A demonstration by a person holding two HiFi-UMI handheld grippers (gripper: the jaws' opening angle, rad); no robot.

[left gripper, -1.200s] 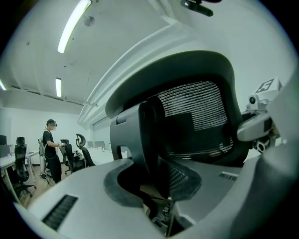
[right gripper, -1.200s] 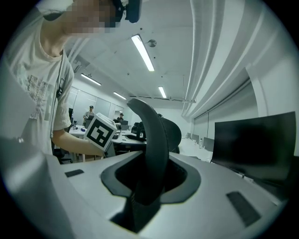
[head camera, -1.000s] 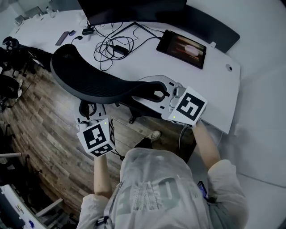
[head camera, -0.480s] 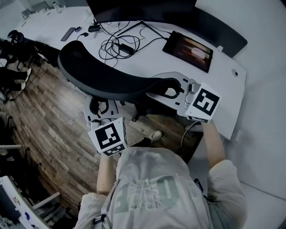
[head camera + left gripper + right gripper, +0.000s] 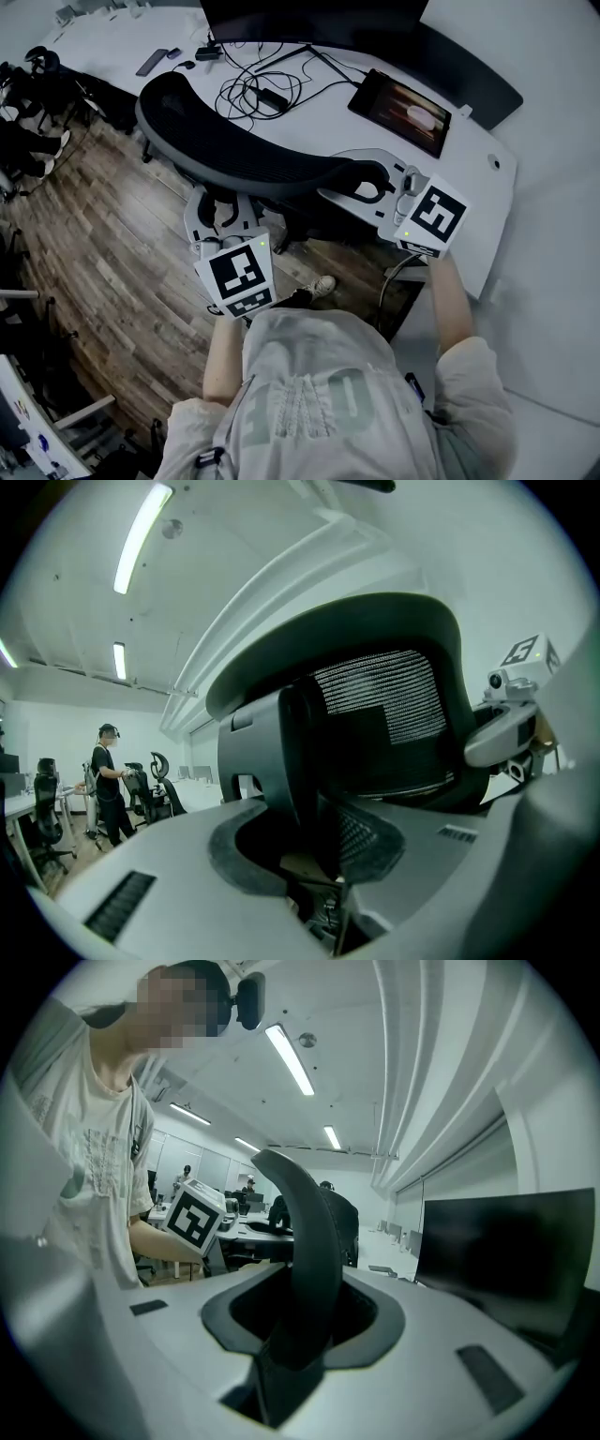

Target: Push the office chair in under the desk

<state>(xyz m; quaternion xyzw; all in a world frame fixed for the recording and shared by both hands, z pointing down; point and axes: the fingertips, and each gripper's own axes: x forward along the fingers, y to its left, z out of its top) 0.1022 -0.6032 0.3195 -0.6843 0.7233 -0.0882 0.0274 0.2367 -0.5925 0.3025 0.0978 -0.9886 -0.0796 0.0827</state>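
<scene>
The black mesh office chair [image 5: 244, 155] stands with its curved backrest against the edge of the white desk [image 5: 319, 122]. My left gripper [image 5: 217, 214] is shut on the chair's rear frame below the backrest. In the left gripper view the black frame post [image 5: 300, 752] sits between the grey jaws of the left gripper [image 5: 309, 846]. My right gripper [image 5: 370, 186] is shut on the right end of the backrest. The right gripper view shows that black rim [image 5: 305, 1241] clamped between the jaws of the right gripper [image 5: 300, 1321].
On the desk are a dark monitor [image 5: 309, 19], a tangle of cables [image 5: 248, 89], a lit tablet [image 5: 405, 101] and a phone [image 5: 153, 62]. More black chairs [image 5: 28, 112] crowd the wood floor at the left. A person [image 5: 108, 780] stands far off.
The chair's backrest has edged closer to the desk, and both grippers have moved forward with it, still holding on.
</scene>
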